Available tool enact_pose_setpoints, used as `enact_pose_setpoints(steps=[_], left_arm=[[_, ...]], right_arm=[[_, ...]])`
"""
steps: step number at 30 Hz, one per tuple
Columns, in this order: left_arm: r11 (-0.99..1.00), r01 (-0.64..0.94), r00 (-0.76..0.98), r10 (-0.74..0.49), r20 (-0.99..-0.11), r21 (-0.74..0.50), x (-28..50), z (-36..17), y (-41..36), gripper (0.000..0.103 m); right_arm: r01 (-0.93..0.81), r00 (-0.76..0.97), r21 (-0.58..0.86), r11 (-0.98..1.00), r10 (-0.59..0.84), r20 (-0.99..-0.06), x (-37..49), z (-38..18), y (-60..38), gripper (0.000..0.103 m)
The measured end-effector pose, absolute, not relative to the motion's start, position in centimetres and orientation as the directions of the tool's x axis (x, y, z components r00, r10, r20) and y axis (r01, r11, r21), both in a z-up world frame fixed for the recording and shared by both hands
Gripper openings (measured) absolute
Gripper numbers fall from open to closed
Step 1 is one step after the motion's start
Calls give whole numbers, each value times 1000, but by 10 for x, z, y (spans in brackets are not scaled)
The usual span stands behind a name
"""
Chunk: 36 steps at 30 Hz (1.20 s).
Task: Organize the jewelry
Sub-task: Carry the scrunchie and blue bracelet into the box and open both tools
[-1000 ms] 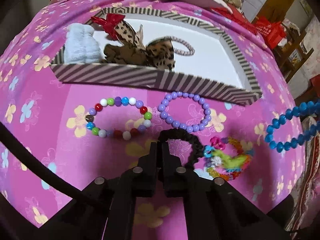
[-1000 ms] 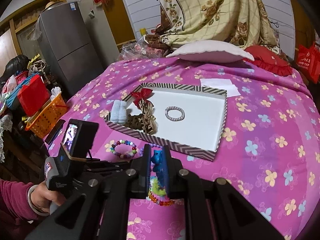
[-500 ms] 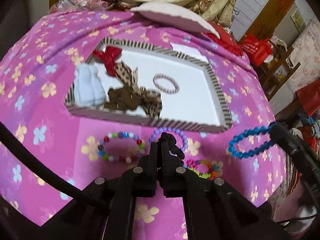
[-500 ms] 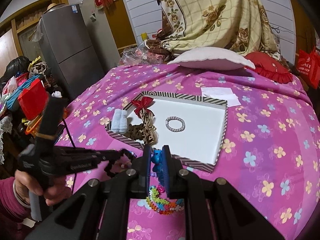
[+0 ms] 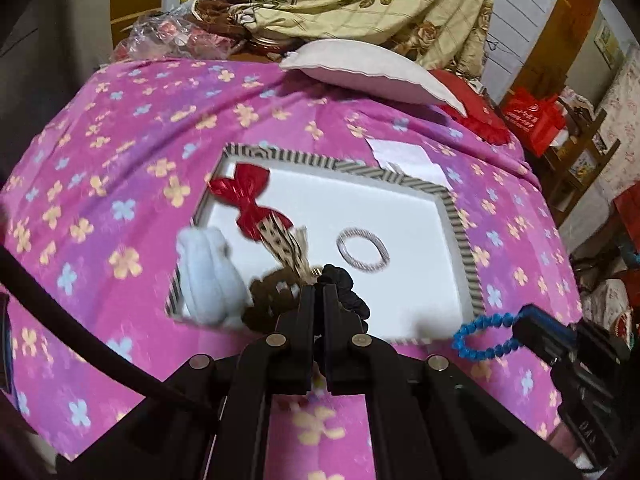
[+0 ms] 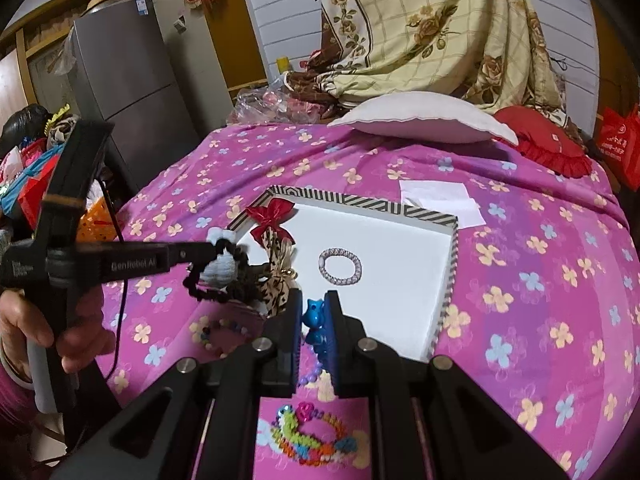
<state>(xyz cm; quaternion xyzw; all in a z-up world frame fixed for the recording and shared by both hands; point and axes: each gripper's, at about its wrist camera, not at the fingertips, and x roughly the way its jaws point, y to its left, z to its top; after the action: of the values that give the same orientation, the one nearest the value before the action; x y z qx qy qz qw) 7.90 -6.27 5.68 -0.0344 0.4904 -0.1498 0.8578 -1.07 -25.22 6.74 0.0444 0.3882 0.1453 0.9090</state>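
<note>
My left gripper (image 5: pixel 319 290) is shut on a black hair scrunchie (image 5: pixel 347 292) and holds it above the near left part of the striped tray (image 5: pixel 452 208); from the right wrist view the scrunchie (image 6: pixel 208 284) hangs from it. My right gripper (image 6: pixel 313 308) is shut on a blue bead bracelet (image 6: pixel 314 318), which also shows in the left wrist view (image 5: pixel 480 334), just in front of the tray (image 6: pixel 448 280). In the tray lie a silver bracelet (image 5: pixel 363 254), a red bow (image 5: pixel 248 200), leopard bows (image 6: pixel 280 276) and a white plush piece (image 5: pixel 208 276).
On the pink flowered cloth (image 6: pixel 540 280) in front of the tray lie a multicoloured bead bracelet (image 6: pixel 218 334), a purple bead bracelet (image 6: pixel 310 376) and a bright woven bracelet (image 6: pixel 314 438). A white pillow (image 6: pixel 420 120) and red cushion (image 6: pixel 544 146) lie at the back, a white paper (image 6: pixel 440 198) behind the tray.
My left gripper has lifted the black scrunchie off the cloth and carried it forward over the tray's near left. My right gripper has risen a little with the blue bracelet.
</note>
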Motion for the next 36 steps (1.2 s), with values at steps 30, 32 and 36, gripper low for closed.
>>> enact_pose_setpoints(steps=[30, 32, 36], left_arm=[[981, 165, 379, -161, -911, -105, 223, -28, -86, 20], [980, 164, 372, -171, -913, -117, 224, -31, -85, 20], [979, 127, 358, -193, -914, -158, 222, -32, -77, 24]], right_arm=[[-113, 473, 224, 968, 250, -845, 89, -47, -254, 11], [-112, 470, 233, 966, 258, -844, 88, -48, -251, 11], [-100, 475, 244, 965, 262, -840, 83, -44, -251, 23]])
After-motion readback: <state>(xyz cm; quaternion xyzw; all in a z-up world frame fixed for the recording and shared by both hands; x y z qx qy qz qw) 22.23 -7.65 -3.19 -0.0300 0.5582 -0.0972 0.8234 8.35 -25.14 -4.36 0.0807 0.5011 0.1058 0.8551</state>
